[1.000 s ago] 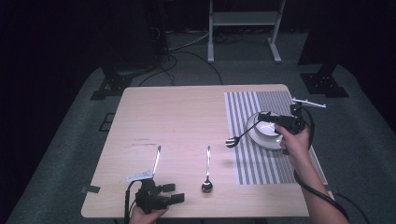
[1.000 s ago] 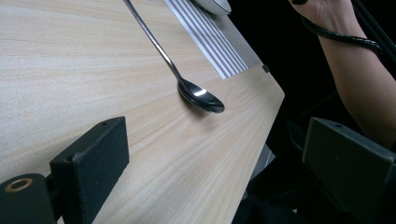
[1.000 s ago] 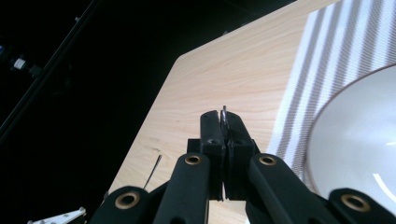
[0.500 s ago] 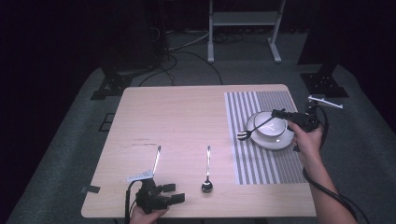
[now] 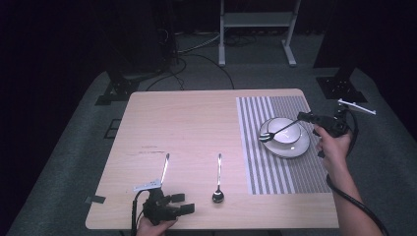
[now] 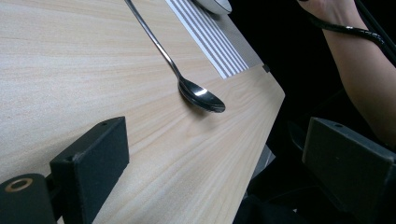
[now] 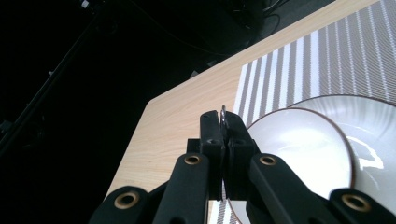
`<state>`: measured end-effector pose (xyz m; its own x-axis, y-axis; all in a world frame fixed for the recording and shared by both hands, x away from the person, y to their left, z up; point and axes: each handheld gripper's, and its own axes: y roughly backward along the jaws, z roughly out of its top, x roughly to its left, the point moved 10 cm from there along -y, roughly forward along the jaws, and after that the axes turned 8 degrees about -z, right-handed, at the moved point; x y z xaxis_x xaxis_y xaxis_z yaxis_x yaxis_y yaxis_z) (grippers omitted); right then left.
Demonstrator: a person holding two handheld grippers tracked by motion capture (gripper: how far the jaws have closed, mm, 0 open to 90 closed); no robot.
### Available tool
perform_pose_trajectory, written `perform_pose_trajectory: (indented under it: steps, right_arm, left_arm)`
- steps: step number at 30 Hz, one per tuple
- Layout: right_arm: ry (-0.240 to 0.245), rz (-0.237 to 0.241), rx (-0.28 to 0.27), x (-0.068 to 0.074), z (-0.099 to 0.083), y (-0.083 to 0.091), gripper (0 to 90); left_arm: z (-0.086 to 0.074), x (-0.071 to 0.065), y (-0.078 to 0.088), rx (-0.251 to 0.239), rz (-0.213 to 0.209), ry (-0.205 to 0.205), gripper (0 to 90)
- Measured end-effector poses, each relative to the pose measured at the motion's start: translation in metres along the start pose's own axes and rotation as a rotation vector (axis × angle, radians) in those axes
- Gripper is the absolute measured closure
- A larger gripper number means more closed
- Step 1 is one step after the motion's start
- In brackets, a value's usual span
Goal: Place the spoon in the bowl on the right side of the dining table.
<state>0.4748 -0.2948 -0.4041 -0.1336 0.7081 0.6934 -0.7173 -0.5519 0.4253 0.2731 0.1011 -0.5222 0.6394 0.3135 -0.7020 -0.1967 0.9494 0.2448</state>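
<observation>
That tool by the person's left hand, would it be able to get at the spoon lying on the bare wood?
Probably yes. The left tool sits open at the table's near edge, and the spoon lies just beside it with only bare wood between them and nothing on top of it.

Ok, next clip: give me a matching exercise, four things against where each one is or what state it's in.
Things:
1. right gripper
2. left gripper
3. loose spoon
4. bowl

States:
A. jaws open, at the table's near edge
B. on a plate on the striped mat
C. shut on a spoon's handle
D. flat on bare wood

Pairs: 1-C, 2-A, 3-D, 4-B
</observation>
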Motion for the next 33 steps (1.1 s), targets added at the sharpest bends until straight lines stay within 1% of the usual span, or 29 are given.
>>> perform_pose_trajectory:
  steps: [12, 25, 33]
  right_arm:
    - [-0.025, -0.039, -0.037, -0.013, 0.011, 0.009, 87.8]
    - [-0.046, -0.065, -0.084, -0.024, 0.021, 0.021, 87.7]
    - [-0.067, -0.091, -0.103, -0.036, 0.023, 0.027, 87.5]
  left_arm:
    - [0.0, 0.0, 0.0, -0.001, 0.001, 0.0, 5.7]
    - [0.0, 0.0, 0.0, 0.0, 0.003, -0.001, 5.7]
    - [0.0, 0.0, 0.0, 0.0, 0.002, 0.0, 5.8]
